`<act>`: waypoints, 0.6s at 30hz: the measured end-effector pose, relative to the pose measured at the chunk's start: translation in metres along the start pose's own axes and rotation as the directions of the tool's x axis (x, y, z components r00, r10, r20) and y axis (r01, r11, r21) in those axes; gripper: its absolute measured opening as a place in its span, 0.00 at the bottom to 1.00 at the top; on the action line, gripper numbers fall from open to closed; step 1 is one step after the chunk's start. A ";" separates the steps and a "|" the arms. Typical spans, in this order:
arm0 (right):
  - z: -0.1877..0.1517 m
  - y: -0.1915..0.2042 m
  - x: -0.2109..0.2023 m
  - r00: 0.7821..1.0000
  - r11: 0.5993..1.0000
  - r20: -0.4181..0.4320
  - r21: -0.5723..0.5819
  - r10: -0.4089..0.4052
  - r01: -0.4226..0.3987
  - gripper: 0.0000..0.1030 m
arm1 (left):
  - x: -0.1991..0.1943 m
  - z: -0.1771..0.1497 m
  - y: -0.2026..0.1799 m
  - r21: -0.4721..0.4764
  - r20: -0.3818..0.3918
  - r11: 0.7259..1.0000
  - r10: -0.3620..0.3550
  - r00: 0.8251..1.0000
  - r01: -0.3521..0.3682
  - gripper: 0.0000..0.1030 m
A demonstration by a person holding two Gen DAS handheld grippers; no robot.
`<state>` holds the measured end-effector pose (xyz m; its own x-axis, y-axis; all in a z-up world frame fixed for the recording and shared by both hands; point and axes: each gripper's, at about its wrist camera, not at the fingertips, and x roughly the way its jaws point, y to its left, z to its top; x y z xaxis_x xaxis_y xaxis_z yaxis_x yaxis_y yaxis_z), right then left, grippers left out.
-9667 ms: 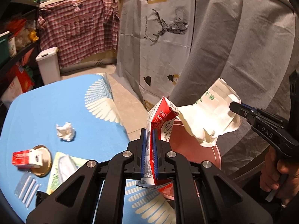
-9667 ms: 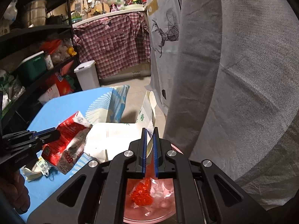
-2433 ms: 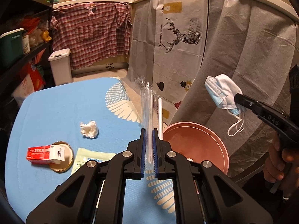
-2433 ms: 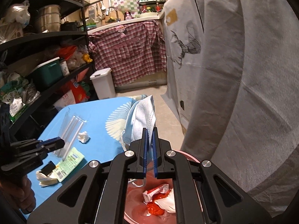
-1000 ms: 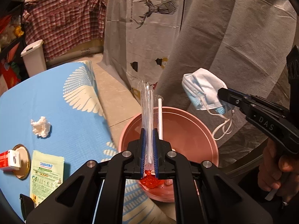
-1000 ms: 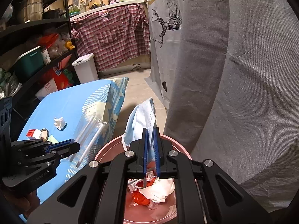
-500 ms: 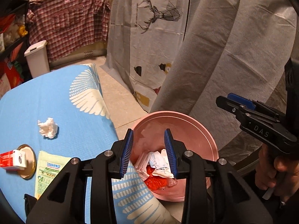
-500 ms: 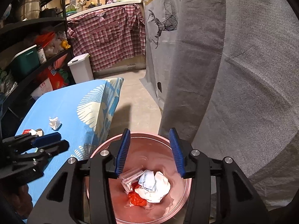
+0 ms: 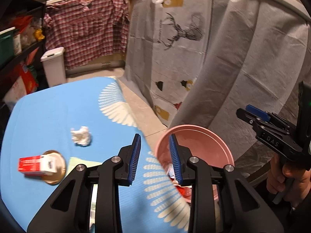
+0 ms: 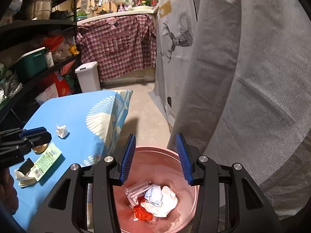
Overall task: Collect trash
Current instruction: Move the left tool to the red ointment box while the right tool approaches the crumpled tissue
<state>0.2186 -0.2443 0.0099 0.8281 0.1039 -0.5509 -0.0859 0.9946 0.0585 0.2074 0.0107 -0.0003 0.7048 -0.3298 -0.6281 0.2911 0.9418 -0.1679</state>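
Observation:
A pink basin (image 10: pixel 171 165) sits on the floor by the table's edge, directly under my right gripper (image 10: pixel 155 137), which is open and empty. In the basin lie a blue face mask (image 10: pixel 155 193), a clear straw packet (image 10: pixel 136 192), a white bag (image 10: pixel 167 202) and red trash (image 10: pixel 141 213). My left gripper (image 9: pixel 154 137) hangs over the table's near corner beside the basin (image 9: pixel 213 141); its jaws are closing with nothing between them. On the blue table (image 9: pixel 48 120) lie a crumpled tissue (image 9: pixel 81 136), a red-and-white box (image 9: pixel 35 165) on a gold lid (image 9: pixel 58 168), and a green packet (image 10: pixel 46 161).
Grey cloth (image 10: pixel 252 77) hangs close on the right behind the basin. A white pedal bin (image 10: pixel 88 75) and dark shelves (image 10: pixel 38 58) stand beyond the table. A hand (image 9: pixel 283 174) holds the right gripper (image 9: pixel 250 112) at the left wrist view's right edge. Crumpled white paper (image 10: pixel 21 176) lies near the packet.
Both grippers have opened: the straw packet and the face mask have dropped into the basin. The left gripper has drawn back up over the table; the right has stayed above the basin.

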 end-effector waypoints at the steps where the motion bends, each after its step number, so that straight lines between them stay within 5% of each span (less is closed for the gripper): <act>1: 0.000 0.003 -0.002 1.000 1.000 0.005 -0.002 0.004 -0.004 0.43 | -0.003 0.001 0.004 -0.007 0.003 1.000 0.007 1.000 -0.007 0.28; 4: 0.002 0.010 -0.007 0.999 1.000 0.026 -0.003 0.026 -0.026 0.41 | -0.016 0.005 0.022 -0.036 0.020 0.999 0.035 0.999 -0.034 0.28; 10: 0.006 0.036 -0.013 0.994 0.995 0.051 -0.032 0.098 -0.096 0.14 | -0.044 0.012 0.070 -0.131 0.056 0.985 0.117 0.992 -0.108 0.28; 18: 0.016 0.077 -0.008 0.977 0.979 0.078 -0.063 0.198 -0.194 0.12 | -0.056 0.007 0.121 -0.246 0.056 0.931 0.290 0.955 -0.268 0.28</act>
<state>0.2138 -0.1687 0.0324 0.8352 0.2986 -0.4619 -0.2795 0.9537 0.1113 0.2078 0.1431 0.0199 0.7940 -0.0454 -0.6062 -0.0769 0.9817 -0.1744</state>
